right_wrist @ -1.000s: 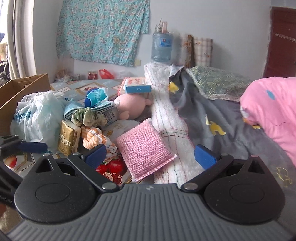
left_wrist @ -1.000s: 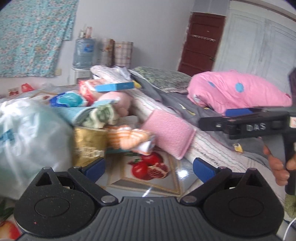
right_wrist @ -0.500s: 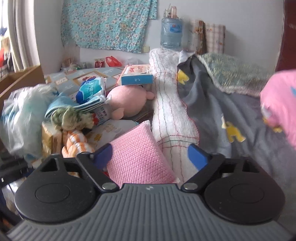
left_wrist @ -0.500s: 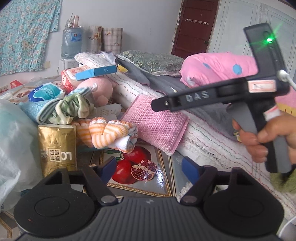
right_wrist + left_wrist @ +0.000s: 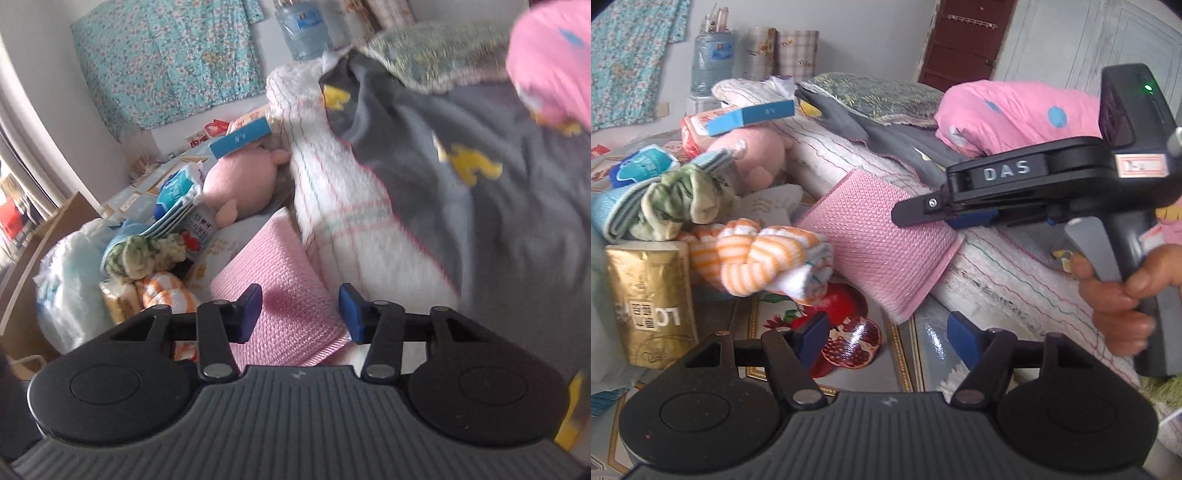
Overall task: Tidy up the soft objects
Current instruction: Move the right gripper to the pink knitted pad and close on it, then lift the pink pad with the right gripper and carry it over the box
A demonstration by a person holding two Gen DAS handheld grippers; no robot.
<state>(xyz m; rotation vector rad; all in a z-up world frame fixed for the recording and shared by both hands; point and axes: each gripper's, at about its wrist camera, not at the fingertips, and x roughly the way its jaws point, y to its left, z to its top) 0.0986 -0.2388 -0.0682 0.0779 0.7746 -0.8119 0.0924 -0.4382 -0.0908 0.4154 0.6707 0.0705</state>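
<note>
Pink cushion (image 5: 280, 295): knitted square pad, leaning tilted against the side of the bed (image 5: 979, 258), lower edge down on the floor by the pomegranate mat (image 5: 849, 343); in the left view (image 5: 875, 240) its right corner sits under the right tool's tips.
Right hand-held gripper (image 5: 301, 310): jaws spread, one blue pad on each side of the cushion's near corner, not yet pressing it as far as I can tell; from the left view (image 5: 905, 214) it comes in from the right, held in a hand (image 5: 1119, 291).
Left hand-held gripper (image 5: 884, 334): jaws spread, nothing between them, hovering over the mat, apart from the cushion.
Step (judgement): right tool lining up to pinch the cushion; grasp not done.
Handling (judgement): light, soft, squashy; knit cover is grippy so unlikely to slip, but it will fold and droop if taken by a thin corner.
Where to take hold (judgement): the upper free edge or corner, biting deep enough to catch the padding, not just the cover.
Risk (judgement): dragging it could knock the pile beside it.
Nearby soft things: orange striped cloth bundle (image 5: 757, 258) just left of the cushion, green cloth (image 5: 683, 195) above that, pink plush toy (image 5: 240, 184) further back with a blue box (image 5: 240, 138) on it.
Other clutter: gold packet (image 5: 650, 302), white plastic bag (image 5: 66, 280), pink pillow (image 5: 1015, 110) on the bed.
Image note: right view is motion-blurred.
</note>
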